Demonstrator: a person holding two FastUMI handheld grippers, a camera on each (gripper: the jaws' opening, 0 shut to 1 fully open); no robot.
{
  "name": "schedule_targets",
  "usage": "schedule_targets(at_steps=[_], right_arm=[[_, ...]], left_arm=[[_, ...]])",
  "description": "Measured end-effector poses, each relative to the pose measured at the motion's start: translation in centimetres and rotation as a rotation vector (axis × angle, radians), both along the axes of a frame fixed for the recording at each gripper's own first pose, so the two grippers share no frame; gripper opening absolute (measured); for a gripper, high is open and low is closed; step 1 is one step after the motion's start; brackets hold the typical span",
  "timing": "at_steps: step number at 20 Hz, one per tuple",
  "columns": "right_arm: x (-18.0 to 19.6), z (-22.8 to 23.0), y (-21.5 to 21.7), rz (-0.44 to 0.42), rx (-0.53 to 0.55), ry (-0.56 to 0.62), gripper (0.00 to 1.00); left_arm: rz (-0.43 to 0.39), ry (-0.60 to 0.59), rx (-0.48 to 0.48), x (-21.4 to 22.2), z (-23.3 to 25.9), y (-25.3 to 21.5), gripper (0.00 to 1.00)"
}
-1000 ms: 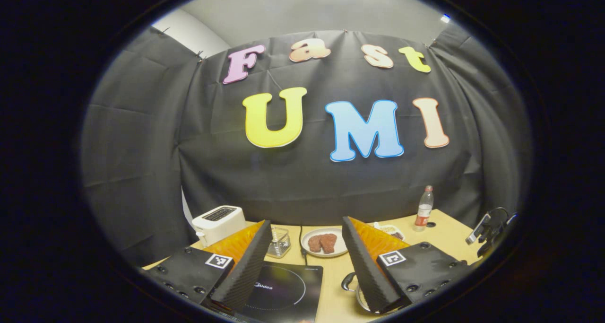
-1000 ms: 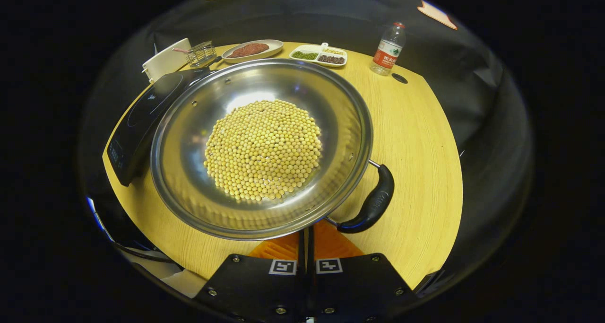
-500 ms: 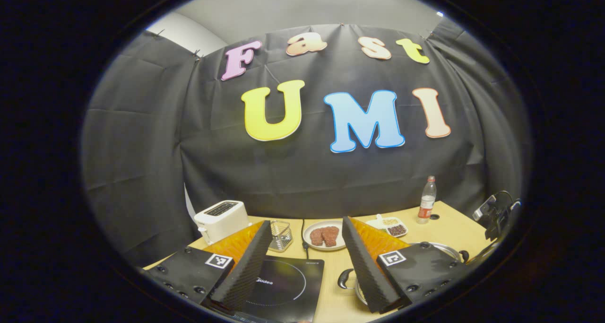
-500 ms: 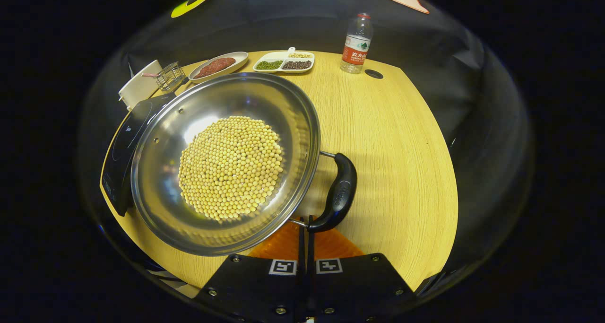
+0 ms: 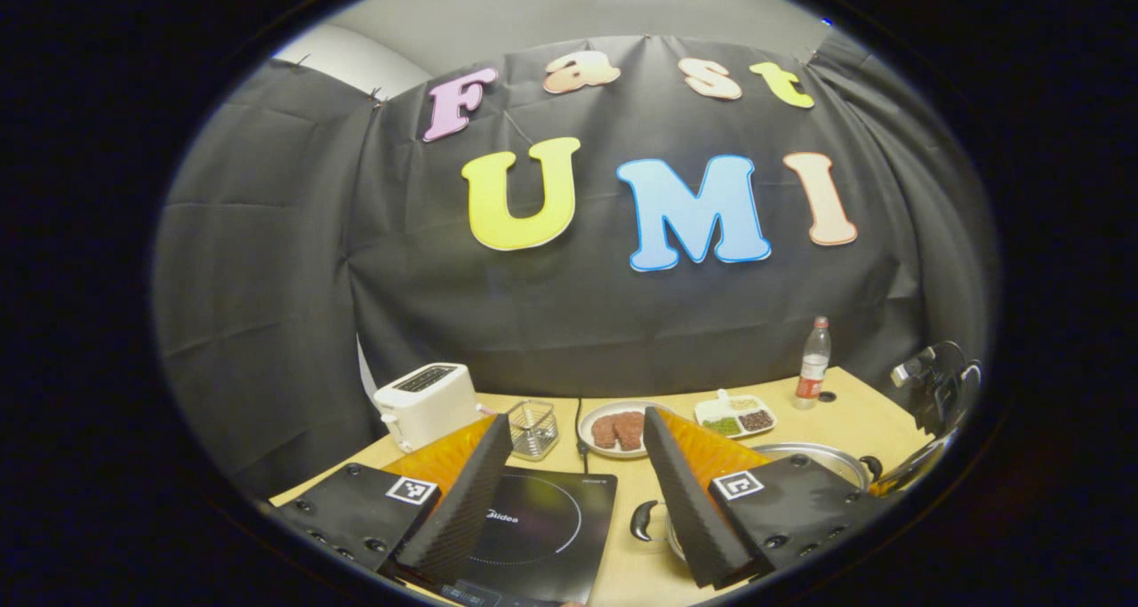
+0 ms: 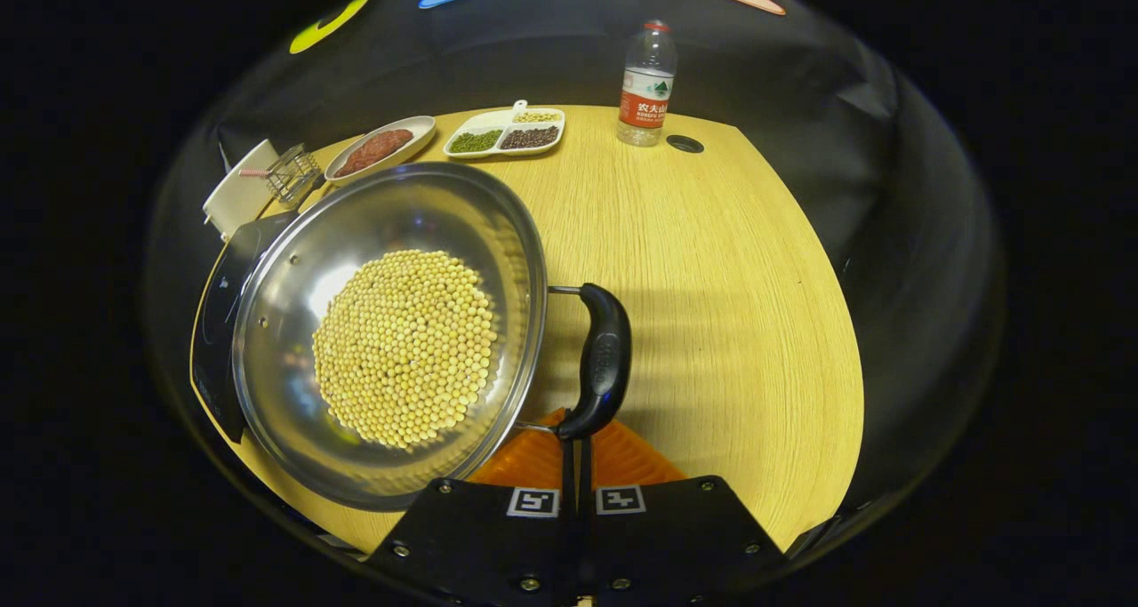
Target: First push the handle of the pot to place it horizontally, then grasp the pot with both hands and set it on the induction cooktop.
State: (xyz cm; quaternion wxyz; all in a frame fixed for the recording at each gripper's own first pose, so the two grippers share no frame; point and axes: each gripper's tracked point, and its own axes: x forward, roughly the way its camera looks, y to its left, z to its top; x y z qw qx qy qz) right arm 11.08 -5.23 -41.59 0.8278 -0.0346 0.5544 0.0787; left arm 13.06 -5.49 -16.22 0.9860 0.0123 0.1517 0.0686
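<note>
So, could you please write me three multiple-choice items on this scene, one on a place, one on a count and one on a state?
1. Where does the induction cooktop lie relative to the pot in the right gripper view?
A. left of it
B. right of it
C. on top of it

2. How many black handles can be counted on the pot across the two views?
A. none
B. two
C. four

3. How do the right gripper's fingers stand?
A. wide apart
C. clamped on the bottle
B. closed together

Answers: 1 A, its dark slab shows past the pot's left rim. 2 B, handles on opposite sides. 3 B, only a thin slit parts them.
</note>
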Motion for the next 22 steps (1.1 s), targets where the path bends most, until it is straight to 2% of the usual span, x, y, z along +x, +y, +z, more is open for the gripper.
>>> schedule_targets(at_steps=[4,7,8,9,10,11,12,15,16,19,20,21,22], right_arm=[[0.8,0.1,0.2,-0.042,0.015,-0.028,0.01],[0.9,0.6,-0.9,-0.045,-0.02,-0.07,0.01],[0.8,1.0,-1.0,-0.049,-0.015,-0.08,0.01],[0.7,1.6,-1.4,-0.06,-0.026,-0.105,0.01],[0.8,2.3,-1.7,-0.067,-0.03,-0.14,0.01],[1.0,3.2,-1.8,-0.078,-0.02,-0.179,0.01],[1.3,4.2,-1.7,-0.09,-0.003,-0.217,0.01],[1.7,6.7,-1.5,-0.133,0.046,-0.313,0.01],[1.9,7.4,-1.4,-0.14,0.058,-0.339,0.01],[2.1,9.1,-0.3,-0.136,0.119,-0.404,0.01],[2.1,9.7,0.1,-0.134,0.141,-0.423,0.04],[2.2,10.1,0.6,-0.128,0.164,-0.435,0.27],[2.3,10.3,0.7,-0.128,0.173,-0.45,0.41]], left_arm=[[0.003,0.016,0.005,-0.3,-0.7,0.1,0.97],[-0.005,0.026,-0.001,-0.3,-1.5,-0.2,0.96],[-0.01,0.03,-0.002,-0.2,-1.7,-0.2,0.92],[-0.016,0.034,-0.004,-0.1,-2.1,-0.4,0.97],[-0.022,0.039,-0.005,-0.1,-2.5,-0.5,0.97],[-0.028,0.042,-0.006,0.1,-2.7,-0.6,0.97],[-0.035,0.046,-0.008,0.1,-3.0,-0.8,0.92],[-0.057,0.052,-0.011,0.6,-3.8,-1.3,0.92],[-0.063,0.053,-0.013,0.8,-3.9,-1.5,0.97],[-0.082,0.061,-0.023,1.0,-4.8,-2.0,0.92],[-0.091,0.065,-0.03,1.1,-5.1,-2.3,0.92],[-0.099,0.072,-0.033,1.2,-5.5,-2.6,0.92],[-0.106,0.079,-0.034,1.3,-5.9,-2.7,0.93]])
